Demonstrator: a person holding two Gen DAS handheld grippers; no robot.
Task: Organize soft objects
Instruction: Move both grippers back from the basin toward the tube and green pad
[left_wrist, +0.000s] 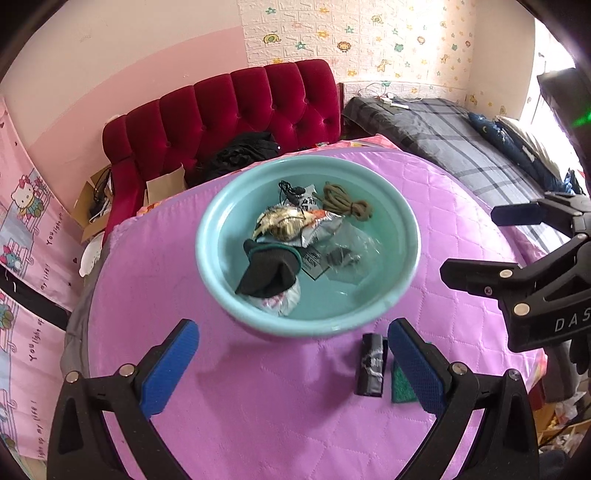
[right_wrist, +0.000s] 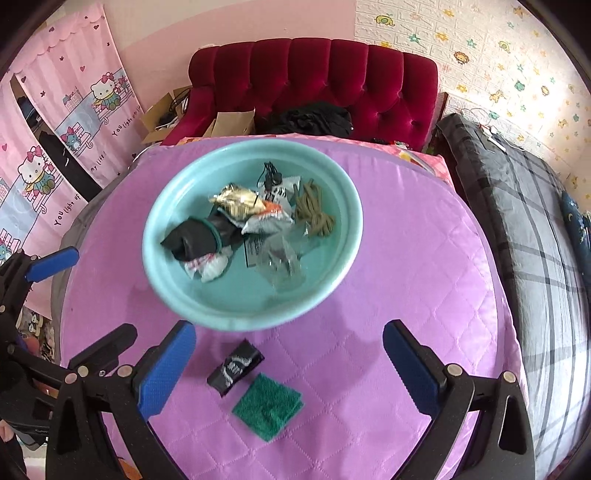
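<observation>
1. A teal basin (left_wrist: 402, 225) is seen at the middle of a surface covered by a quilted purple cloth (left_wrist: 258, 406).
2. Several soft items are contained in the basin: a dark sock with a green cuff (left_wrist: 267, 275), a crumpled white plastic bag (left_wrist: 279, 301) partly under the sock, a gold foil wrapper (left_wrist: 279, 221), a silver snack packet (left_wrist: 319, 229), a coiled olive cord (left_wrist: 345, 203), a clear plastic bag (left_wrist: 347, 258) and a thin black cable (left_wrist: 290, 188).
3. The cord is located at the far right of the basin; the sock is located at the near left.
4. 2 items are left on the cloth outside the basin, just in front of its near rim: a small black packet (right_wrist: 236, 367) and a folded green scouring pad (right_wrist: 267, 406). The 2 appear to be touching at one corner.
5. The left gripper (left_wrist: 291, 365) is held above the cloth with its blue-padded jaws spread wide apart. Nothing is held between them. The black packet lies just beside the inner face of its right finger.
6. The right gripper (right_wrist: 290, 367) is likewise held with jaws wide apart and nothing clamped. The packet and the scouring pad are framed between its fingers, below them.
7. A red tufted headboard (right_wrist: 314, 74) is seen behind the cloth, and grey checked bedding (right_wrist: 535, 221) to the right.
</observation>
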